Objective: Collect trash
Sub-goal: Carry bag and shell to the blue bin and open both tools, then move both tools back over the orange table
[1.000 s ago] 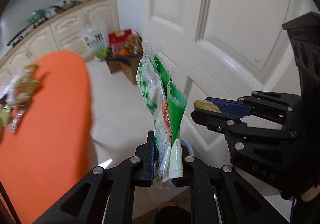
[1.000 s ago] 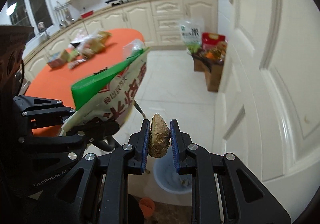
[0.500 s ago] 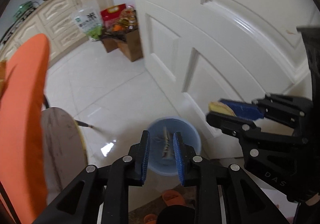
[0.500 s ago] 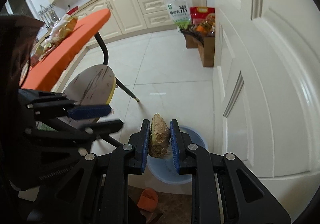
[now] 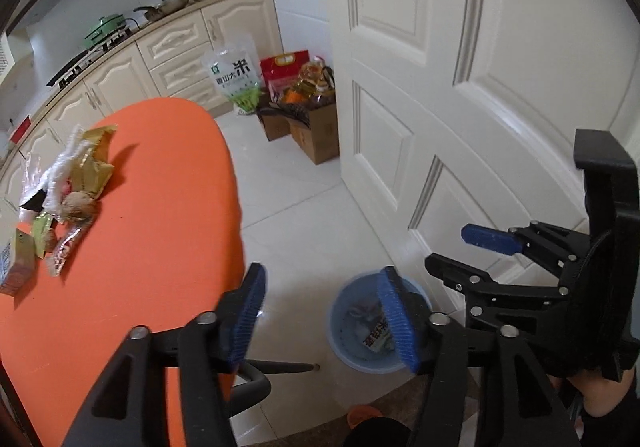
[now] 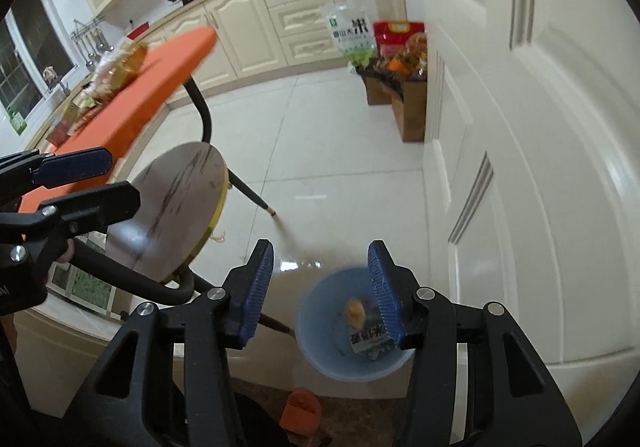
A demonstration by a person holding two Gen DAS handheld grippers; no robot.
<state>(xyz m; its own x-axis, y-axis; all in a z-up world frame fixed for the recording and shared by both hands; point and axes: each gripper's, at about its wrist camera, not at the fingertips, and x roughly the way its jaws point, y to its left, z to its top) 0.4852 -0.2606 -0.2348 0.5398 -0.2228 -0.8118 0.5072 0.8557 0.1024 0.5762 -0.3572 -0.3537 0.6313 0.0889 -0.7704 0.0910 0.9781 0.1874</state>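
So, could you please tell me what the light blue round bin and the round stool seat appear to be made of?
The light blue round bin looks like thin plastic: uniform colour, smooth matte wall. The round stool seat looks like wood or wood-look laminate: grey-brown with dark grain streaks, yellowish edge band; which one is unclear.

Pretty bright, soft daylight overall. There's glare on the floor (image 6: 308, 265) tiles, and the blue bin (image 6: 320, 359) is motion-blurred. Heavy fisheye bending plus black vignette from 9 to 12 o'clock.
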